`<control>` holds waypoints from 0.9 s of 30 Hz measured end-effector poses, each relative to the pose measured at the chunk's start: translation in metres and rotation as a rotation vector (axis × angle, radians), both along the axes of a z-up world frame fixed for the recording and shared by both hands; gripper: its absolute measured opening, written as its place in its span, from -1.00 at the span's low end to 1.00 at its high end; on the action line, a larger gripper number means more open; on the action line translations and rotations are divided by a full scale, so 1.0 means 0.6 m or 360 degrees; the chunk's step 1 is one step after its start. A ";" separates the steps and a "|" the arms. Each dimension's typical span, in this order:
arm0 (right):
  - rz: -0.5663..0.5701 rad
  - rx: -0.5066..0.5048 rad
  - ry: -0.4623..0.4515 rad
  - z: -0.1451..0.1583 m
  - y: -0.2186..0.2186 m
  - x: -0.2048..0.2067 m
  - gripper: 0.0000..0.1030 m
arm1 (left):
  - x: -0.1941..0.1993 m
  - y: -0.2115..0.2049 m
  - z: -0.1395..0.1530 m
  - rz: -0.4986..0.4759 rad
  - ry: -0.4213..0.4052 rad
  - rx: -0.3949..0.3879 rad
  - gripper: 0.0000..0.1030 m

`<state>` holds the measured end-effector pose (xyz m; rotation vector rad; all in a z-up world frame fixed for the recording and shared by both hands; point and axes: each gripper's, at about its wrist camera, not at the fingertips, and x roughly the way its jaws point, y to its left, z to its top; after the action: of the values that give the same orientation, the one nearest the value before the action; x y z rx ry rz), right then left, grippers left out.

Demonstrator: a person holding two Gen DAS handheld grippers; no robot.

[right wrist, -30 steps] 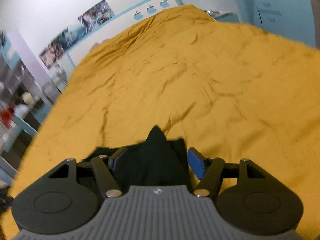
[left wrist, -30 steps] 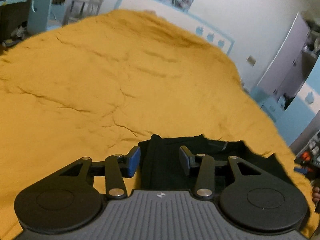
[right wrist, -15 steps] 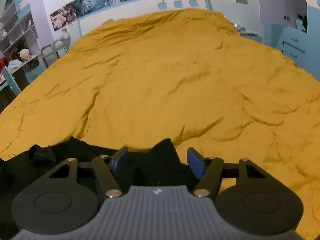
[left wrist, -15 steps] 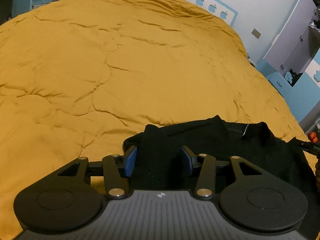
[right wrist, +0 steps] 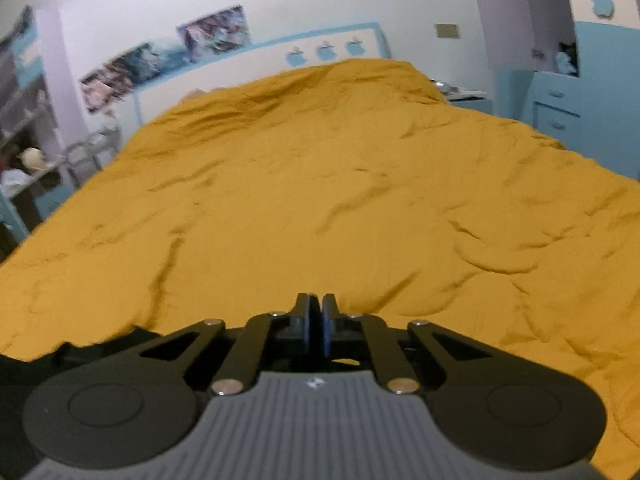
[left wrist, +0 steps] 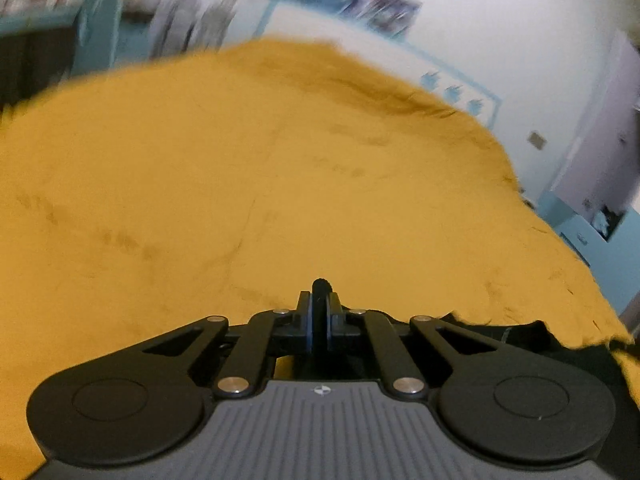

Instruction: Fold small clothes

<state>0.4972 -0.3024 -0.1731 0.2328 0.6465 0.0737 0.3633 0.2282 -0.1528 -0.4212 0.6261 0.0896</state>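
Observation:
A black garment lies at the near edge of the bed. In the left wrist view my left gripper (left wrist: 319, 304) is shut on a fold of the black garment (left wrist: 520, 340), a nub of cloth sticking out above the pads; the rest trails off to the right below the gripper. In the right wrist view my right gripper (right wrist: 316, 312) is shut, with the black garment (right wrist: 100, 344) showing between the pads and spreading to the left. Most of the garment is hidden under both grippers.
A wrinkled mustard-yellow bedspread (right wrist: 320, 180) covers the bed ahead. A white and blue headboard (right wrist: 280, 64) stands against the far wall. Blue drawers and a cabinet (right wrist: 568, 100) stand to the right, shelves and a chair (left wrist: 92, 28) to the left.
Both grippers were open around the black cloth and have closed on it. The cameras have tilted up, and the left wrist view is blurred by motion.

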 end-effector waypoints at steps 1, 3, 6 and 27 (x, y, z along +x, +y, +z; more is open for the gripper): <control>-0.0046 0.0039 0.0057 -0.013 -0.007 0.009 -1.00 | 0.007 0.003 -0.012 -0.0003 0.0040 -0.0021 -0.88; -0.0128 0.0109 0.0130 -0.032 -0.023 0.020 -1.00 | 0.015 0.003 -0.027 -0.0003 0.0091 0.0018 -0.88; -0.0241 0.0244 0.0193 -0.053 -0.049 0.026 -1.00 | 0.024 0.004 -0.043 -0.0004 0.0155 0.0047 -0.87; 0.0497 0.0513 0.0070 0.072 0.104 -0.318 -0.31 | -0.251 -0.200 0.048 -0.0428 0.0057 -0.0427 -0.20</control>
<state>0.3062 -0.2401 -0.1300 0.4432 0.7094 0.4763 0.2126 0.1080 -0.1239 -0.5910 0.7277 -0.2464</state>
